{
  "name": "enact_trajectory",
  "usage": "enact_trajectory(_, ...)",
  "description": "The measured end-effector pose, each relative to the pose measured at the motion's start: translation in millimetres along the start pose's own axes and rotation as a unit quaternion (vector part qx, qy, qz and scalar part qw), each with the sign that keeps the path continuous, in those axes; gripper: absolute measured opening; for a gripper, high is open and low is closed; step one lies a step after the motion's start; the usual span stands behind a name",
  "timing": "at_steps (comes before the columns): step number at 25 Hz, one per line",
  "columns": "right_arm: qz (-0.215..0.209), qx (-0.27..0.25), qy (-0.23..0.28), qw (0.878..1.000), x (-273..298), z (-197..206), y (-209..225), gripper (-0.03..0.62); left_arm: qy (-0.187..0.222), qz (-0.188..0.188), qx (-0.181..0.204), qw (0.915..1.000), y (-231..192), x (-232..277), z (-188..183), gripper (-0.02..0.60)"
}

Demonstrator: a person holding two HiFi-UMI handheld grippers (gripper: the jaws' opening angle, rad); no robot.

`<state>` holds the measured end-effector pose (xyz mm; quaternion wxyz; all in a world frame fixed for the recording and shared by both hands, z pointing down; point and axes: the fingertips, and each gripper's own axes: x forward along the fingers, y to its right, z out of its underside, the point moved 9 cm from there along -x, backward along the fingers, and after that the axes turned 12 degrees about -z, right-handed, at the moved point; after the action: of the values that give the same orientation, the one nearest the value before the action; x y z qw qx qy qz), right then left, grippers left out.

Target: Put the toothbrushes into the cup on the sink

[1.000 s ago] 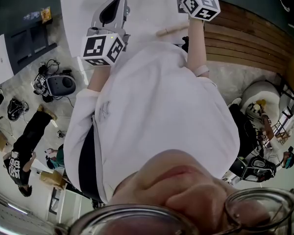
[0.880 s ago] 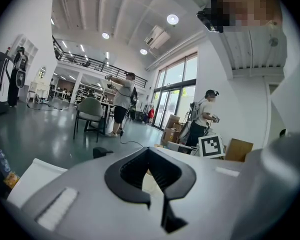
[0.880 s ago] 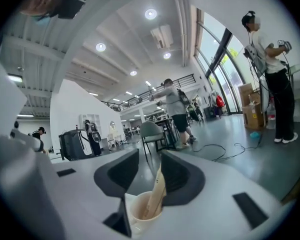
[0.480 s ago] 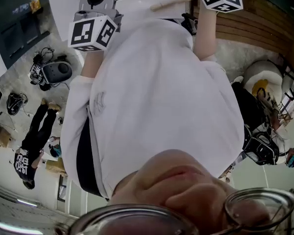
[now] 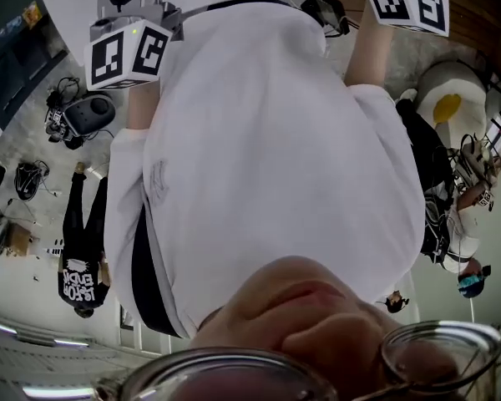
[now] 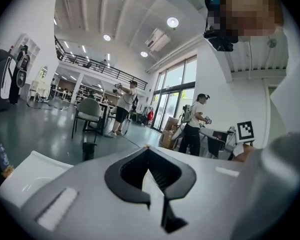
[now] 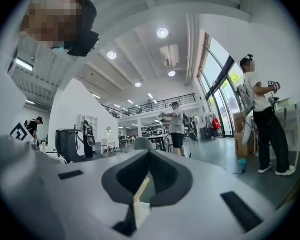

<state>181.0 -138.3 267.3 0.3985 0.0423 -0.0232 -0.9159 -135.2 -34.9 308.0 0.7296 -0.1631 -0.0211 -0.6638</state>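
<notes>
Right gripper (image 7: 149,153): jaws have just been closing and are now clenched on a wooden toothbrush (image 7: 141,188), whose handle slants up between the pads.

Left gripper (image 6: 149,153): jaws together, nothing in them.

I see a corner of the white surface (image 6: 32,170) low beside the left gripper. Grey polished floor (image 6: 35,129) lies beyond its edge.

Room: a big hall with round ceiling lights (image 7: 162,32), a mezzanine railing (image 6: 95,66), tall windows (image 6: 172,91) and a chair (image 6: 88,111). Other people (image 7: 176,124) stand about with gear.
</notes>
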Motion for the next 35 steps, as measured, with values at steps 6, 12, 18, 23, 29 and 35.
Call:
enact_trajectory(6, 0.004, -0.014, -0.007, 1.000, -45, -21, 2, 0.011, 0.003, -0.014, -0.009, 0.9999, 6, 4, 1, 0.006)
enact_trajectory(12, 0.016, -0.001, -0.007, 1.000, -95, -26, 14, 0.011, 0.006, -0.028, -0.004, 0.9996, 32, -3, 4, 0.006)
enact_trajectory(18, 0.009, 0.032, 0.004, 0.999, -116, -19, 15, 0.010, 0.014, -0.053, -0.008, 0.9985, 38, -16, 8, 0.006)
enact_trajectory(23, -0.007, 0.035, 0.004, 0.999, -126, -17, 14, 0.010, 0.016, -0.060, -0.011, 0.9980, 44, -22, 17, 0.006)
enact_trajectory(29, -0.031, 0.022, -0.007, 0.999, -132, -13, 7, 0.010, 0.012, -0.065, -0.015, 0.9977, 45, -30, 29, 0.006)
enact_trajectory(35, -0.043, 0.023, -0.011, 0.999, -131, -11, 6, 0.009, 0.008, -0.069, -0.017, 0.9974, 46, -31, 31, 0.006)
